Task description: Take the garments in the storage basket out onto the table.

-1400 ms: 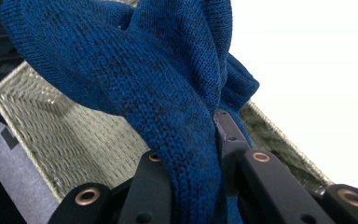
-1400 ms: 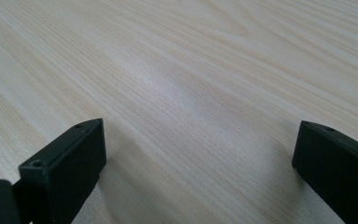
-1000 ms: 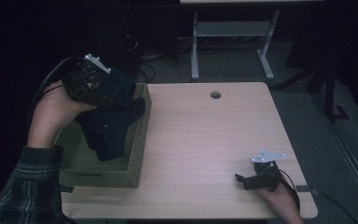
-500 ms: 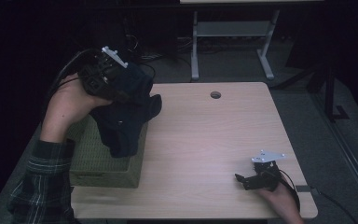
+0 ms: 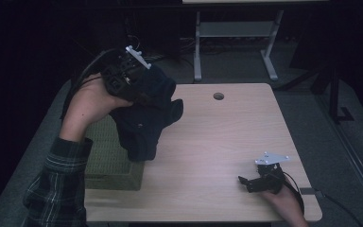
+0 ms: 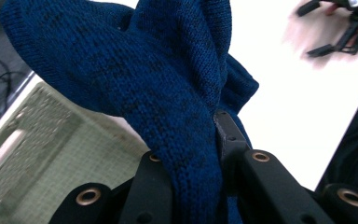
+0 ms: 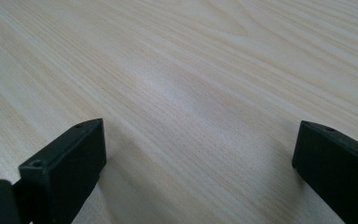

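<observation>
A dark blue knitted garment (image 5: pixel 144 118) hangs in the air over the table's left part, bunched and drooping. My left gripper (image 5: pixel 137 87) is shut on its upper end; in the left gripper view the knit (image 6: pixel 168 93) is pinched between the two black jaws. Below it stands an olive-green woven basket (image 5: pixel 106 156) at the table's left edge. My right gripper (image 5: pixel 248 182) rests low on the wooden table (image 5: pixel 227 137) near the front right corner, open, with bare wood (image 7: pixel 191 102) between its jaws.
A round cable hole (image 5: pixel 218 96) sits near the table's far edge. A white metal stand (image 5: pixel 231 42) is on the floor behind the table. Dark floor surrounds the table on all sides.
My left gripper has carried the blue garment up out of the basket and to the right, over the table. The right gripper has stayed in place.
</observation>
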### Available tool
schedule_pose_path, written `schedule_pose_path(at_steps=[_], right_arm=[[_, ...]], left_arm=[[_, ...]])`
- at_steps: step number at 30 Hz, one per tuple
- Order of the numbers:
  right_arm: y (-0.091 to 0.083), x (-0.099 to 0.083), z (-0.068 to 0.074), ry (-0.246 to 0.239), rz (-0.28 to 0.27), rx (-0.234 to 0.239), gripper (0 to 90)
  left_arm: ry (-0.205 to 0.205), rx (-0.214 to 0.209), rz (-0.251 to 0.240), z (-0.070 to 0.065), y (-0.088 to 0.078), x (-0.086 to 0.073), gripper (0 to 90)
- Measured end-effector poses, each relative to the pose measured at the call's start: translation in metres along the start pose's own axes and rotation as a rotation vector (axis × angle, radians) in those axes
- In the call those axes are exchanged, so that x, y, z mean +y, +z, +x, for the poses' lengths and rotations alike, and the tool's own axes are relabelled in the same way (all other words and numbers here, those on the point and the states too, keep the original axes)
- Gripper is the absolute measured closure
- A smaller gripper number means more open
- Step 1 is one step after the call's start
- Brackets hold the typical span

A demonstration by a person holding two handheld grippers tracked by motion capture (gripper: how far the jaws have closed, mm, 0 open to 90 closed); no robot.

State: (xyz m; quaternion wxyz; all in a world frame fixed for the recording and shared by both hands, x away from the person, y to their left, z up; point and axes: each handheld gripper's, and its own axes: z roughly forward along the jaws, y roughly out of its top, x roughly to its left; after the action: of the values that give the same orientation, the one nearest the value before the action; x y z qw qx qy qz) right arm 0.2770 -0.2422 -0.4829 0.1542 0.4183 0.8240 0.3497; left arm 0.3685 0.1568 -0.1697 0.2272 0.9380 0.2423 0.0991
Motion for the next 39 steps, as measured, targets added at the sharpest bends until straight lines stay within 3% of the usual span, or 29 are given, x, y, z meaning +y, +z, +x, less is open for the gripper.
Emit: schedule_pose_path(at_steps=[10, 17, 22, 32, 39], right_arm=[[0.0, 0.0, 0.0, 0.004, 0.0, 0.001, 2.4], [0.0, 0.0, 0.0, 0.001, 0.001, 0.0, 2.3], [0.0, 0.0, 0.0, 0.001, 0.0, -0.001, 2.3], [0.0, 0.0, 0.0, -0.001, 0.0, 0.0, 2.3], [0.0, 0.0, 0.0, -0.001, 0.0, 0.001, 2.3]], left_arm=[[0.035, -0.074, -0.017, -0.013, 0.024, 0.019, 79.3], [0.073, -0.097, -0.004, -0.025, 0.042, 0.034, 79.3], [0.083, -0.133, -0.021, -0.032, 0.056, 0.042, 79.3], [0.131, -0.191, -0.026, -0.053, 0.092, 0.062, 79.3], [0.134, -0.245, -0.027, -0.07, 0.121, 0.067, 79.3]])
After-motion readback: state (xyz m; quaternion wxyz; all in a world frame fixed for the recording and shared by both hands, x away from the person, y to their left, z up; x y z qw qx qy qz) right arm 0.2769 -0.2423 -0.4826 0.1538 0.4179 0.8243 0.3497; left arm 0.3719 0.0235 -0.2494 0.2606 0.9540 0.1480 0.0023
